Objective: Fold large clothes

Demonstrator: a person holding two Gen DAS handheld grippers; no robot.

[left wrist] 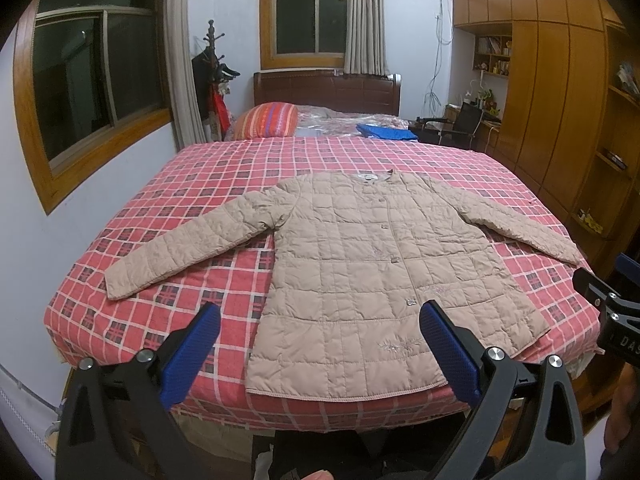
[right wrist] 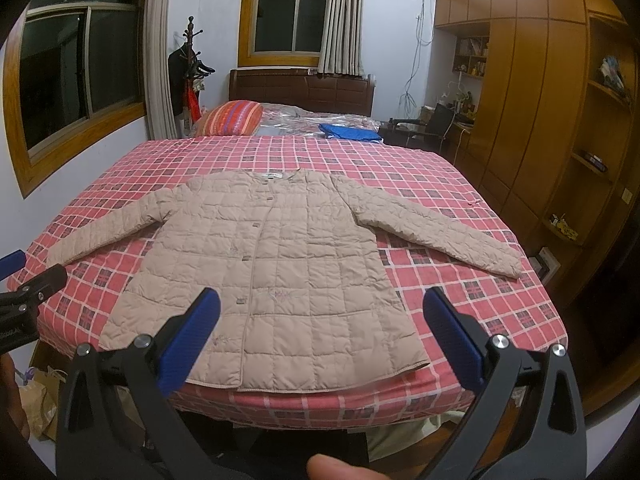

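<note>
Large bed across the middle of both views, spread with a red plaid cover, dark wooden headboard at the far end. Tall wooden wardrobe along the right wall, curtained window above the headboard.

Beige quilted jacket flat on the near half of the cover, front up, buttoned, collar toward the headboard, hem at the near edge of the bed. Both sleeves stretched out sideways and angled slightly toward the foot, cuffs resting on the plaid.

Striped orange pillow at the far left by the headboard; folded blue item at the far right, well apart from the jacket.

Left gripper spread wide, empty, blue pads hovering above the near edge, over the jacket's lower left portion, not touching the cloth. Right gripper likewise wide apart and holding nothing, above the jacket's hem and lower right side. A fingertip at the bottom edge of the right wrist view.
</note>
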